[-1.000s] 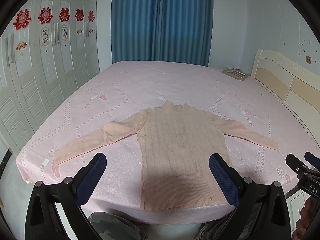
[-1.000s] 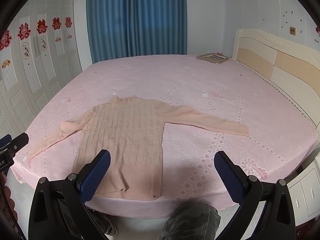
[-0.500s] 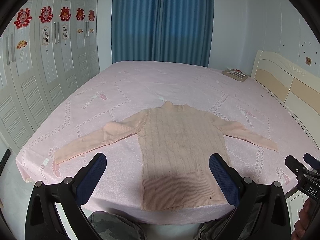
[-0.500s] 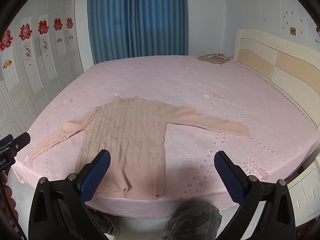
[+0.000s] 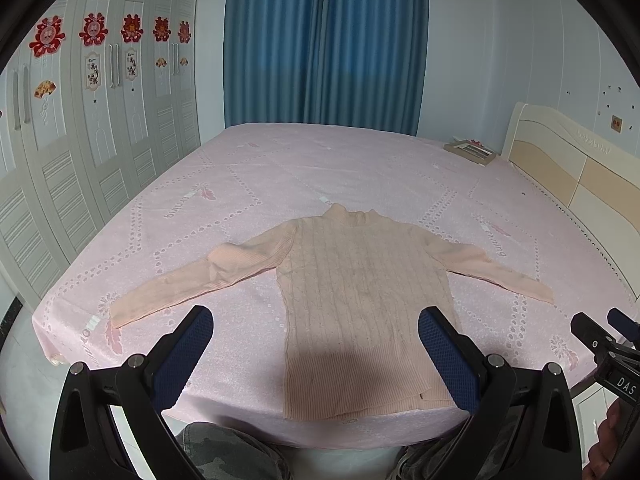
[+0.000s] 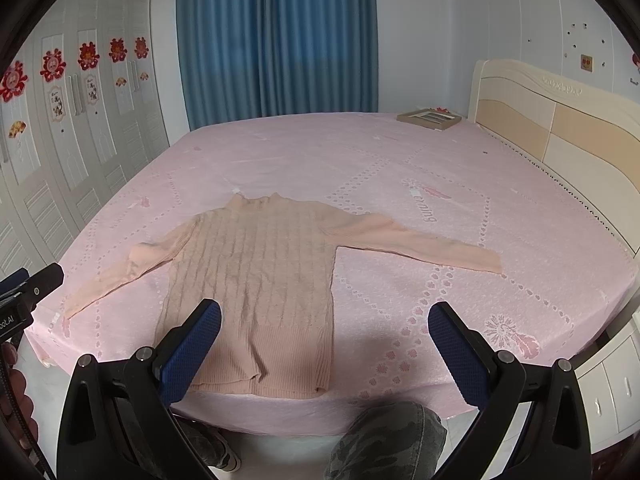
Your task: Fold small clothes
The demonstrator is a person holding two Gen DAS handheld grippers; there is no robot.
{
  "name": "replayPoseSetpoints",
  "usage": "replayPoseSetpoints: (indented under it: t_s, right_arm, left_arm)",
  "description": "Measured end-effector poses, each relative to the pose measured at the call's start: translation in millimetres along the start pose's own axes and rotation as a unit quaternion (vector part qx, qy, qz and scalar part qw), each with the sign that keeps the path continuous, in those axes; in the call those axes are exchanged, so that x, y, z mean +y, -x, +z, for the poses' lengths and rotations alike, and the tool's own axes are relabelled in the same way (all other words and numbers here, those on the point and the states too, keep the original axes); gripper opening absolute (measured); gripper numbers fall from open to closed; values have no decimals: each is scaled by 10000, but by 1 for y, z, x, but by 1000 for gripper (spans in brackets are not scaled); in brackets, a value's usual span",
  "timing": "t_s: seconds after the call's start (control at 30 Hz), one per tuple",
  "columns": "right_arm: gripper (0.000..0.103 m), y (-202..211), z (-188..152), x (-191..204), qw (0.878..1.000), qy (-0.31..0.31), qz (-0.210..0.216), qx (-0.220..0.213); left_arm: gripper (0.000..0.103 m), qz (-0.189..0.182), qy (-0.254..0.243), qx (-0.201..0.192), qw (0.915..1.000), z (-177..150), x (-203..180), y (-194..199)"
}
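Note:
A small peach cable-knit sweater [image 5: 360,292] lies flat on the pink bed, collar away from me, hem at the near edge, both sleeves spread out sideways. It also shows in the right wrist view [image 6: 256,280]. My left gripper [image 5: 316,356] is open and empty, held above the hem's left side. My right gripper [image 6: 324,348] is open and empty, above the hem's right corner. Neither touches the sweater.
The pink bedsheet [image 5: 320,168] covers a wide bed. A flat box [image 5: 470,150] lies at the far right by the headboard [image 6: 560,128]. White wardrobes [image 5: 80,152] stand on the left, blue curtains [image 5: 324,40] behind. My knees show below the bed edge.
Both grippers have drifted slightly; the views shift a little. The sweater has not moved and both grippers stay open.

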State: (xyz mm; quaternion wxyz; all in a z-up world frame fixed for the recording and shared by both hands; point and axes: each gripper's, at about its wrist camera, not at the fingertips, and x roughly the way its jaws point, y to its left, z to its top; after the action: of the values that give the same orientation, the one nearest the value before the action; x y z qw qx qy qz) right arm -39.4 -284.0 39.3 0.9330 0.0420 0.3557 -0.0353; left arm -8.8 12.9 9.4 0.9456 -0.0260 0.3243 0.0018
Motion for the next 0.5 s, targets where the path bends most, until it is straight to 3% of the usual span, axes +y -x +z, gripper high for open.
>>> replayPoseSetpoints:
  t_s: [0.5]
  right_arm:
    - [102, 3, -5, 5, 10000, 33, 56, -19]
  left_arm:
    - [103, -15, -44, -59, 10000, 2, 1, 4]
